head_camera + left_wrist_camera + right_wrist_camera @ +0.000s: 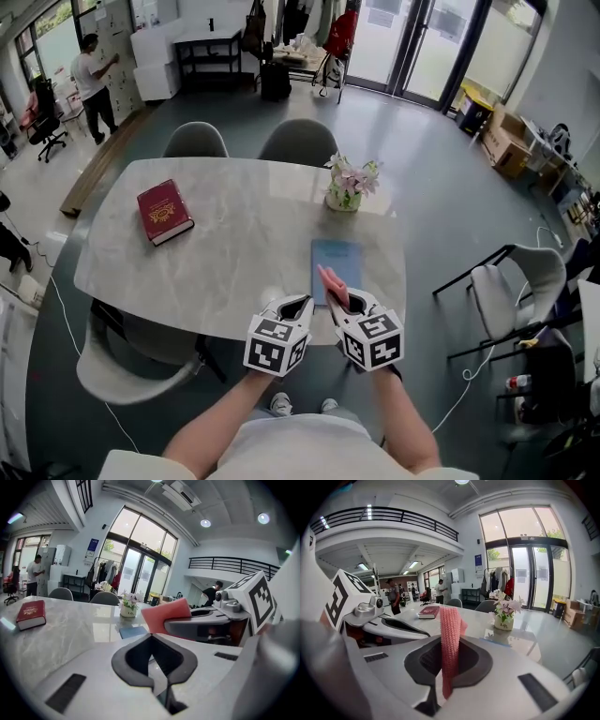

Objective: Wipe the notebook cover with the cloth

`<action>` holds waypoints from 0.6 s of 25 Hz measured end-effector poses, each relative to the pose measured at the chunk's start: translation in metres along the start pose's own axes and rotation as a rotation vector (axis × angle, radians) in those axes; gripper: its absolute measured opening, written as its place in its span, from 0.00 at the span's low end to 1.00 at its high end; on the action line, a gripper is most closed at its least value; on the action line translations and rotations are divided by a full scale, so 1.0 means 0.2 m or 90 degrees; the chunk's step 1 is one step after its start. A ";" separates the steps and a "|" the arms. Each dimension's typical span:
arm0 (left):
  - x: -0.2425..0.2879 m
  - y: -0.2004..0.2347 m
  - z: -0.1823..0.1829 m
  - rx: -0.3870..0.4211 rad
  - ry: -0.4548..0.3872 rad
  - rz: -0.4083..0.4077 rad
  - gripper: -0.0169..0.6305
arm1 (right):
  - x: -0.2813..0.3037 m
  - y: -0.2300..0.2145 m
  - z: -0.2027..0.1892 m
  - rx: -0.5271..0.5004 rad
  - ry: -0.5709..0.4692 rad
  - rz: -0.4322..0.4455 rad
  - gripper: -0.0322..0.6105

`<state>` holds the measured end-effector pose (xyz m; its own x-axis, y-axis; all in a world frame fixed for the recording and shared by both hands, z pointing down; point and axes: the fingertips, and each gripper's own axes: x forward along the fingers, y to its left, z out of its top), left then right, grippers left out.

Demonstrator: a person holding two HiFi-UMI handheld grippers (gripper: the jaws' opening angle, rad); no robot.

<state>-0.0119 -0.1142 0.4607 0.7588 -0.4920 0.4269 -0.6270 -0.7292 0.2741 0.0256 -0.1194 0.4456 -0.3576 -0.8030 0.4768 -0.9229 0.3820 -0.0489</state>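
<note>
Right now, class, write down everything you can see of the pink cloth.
The pink cloth looks knitted, with a bumpy weave. It stands upright as a flat piece, pinched between the fingers of the right gripper. In the head view it sits over the near end of the blue notebook; whether they touch is unclear.

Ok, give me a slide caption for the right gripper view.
Right gripper shut on the pink cloth; red book and flower pot on the table beyond.

Near edge of the notebook (337, 262) behind the cloth (331, 282)
</note>
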 end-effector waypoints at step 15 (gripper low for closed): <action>0.38 0.13 0.05 -0.038 0.000 0.089 0.02 | 0.38 -0.44 -0.02 -0.136 0.063 0.074 0.07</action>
<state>0.0314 -0.1749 0.4908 0.6630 -0.5868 0.4649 -0.7362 -0.6236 0.2629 0.0807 -0.2129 0.4894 -0.4342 -0.7036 0.5625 -0.8216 0.5653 0.0730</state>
